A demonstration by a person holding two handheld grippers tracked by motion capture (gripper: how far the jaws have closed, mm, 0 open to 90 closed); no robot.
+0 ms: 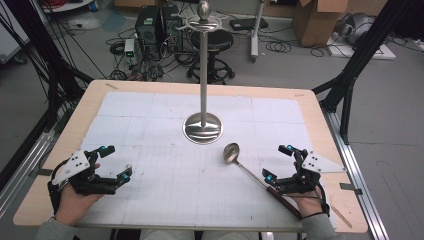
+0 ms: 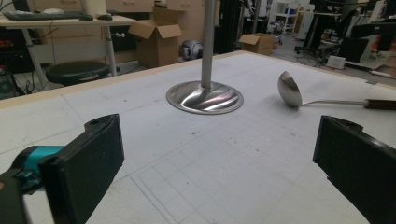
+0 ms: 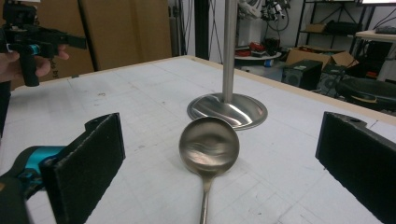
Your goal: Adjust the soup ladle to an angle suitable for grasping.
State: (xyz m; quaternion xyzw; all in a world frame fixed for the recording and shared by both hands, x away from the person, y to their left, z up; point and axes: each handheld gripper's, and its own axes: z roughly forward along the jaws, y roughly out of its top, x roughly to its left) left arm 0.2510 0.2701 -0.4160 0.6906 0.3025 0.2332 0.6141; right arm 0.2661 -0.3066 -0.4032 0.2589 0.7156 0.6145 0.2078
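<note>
A steel ladle with a dark wooden handle lies on the white mat, its bowl toward the stand. A metal stand with a round base and hooks at its top rises from the middle of the table. My right gripper hovers over the ladle's handle, jaws wide open on either side of it, not touching. At the front left, my left gripper is open and holds nothing. The ladle lies off to its right.
The wooden table carries a white gridded mat. Beyond the far edge stand a black stool, computer boxes, cables and a cardboard box. Black frame legs flank both sides.
</note>
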